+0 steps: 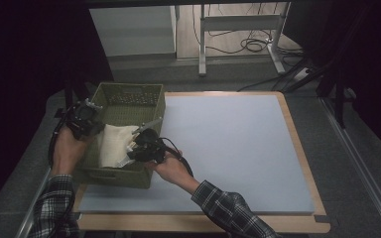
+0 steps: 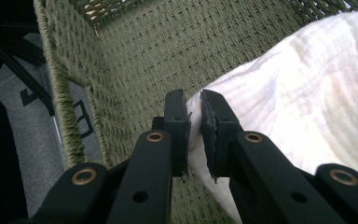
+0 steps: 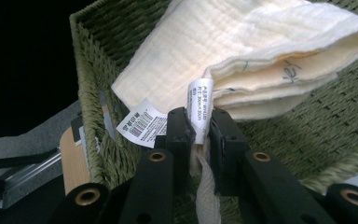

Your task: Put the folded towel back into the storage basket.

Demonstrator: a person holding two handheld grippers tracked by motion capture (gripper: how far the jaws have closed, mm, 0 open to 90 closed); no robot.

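Folded cream cloth sits in the green woven basket, both tongs clamped on it, left tongs on its edge, right tongs beside the tags; light, limp, so best gripped through all layers.

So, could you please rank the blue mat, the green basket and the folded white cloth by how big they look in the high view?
1. Blue mat, clearly largest.
2. Green basket.
3. Folded white cloth, lying inside the basket.
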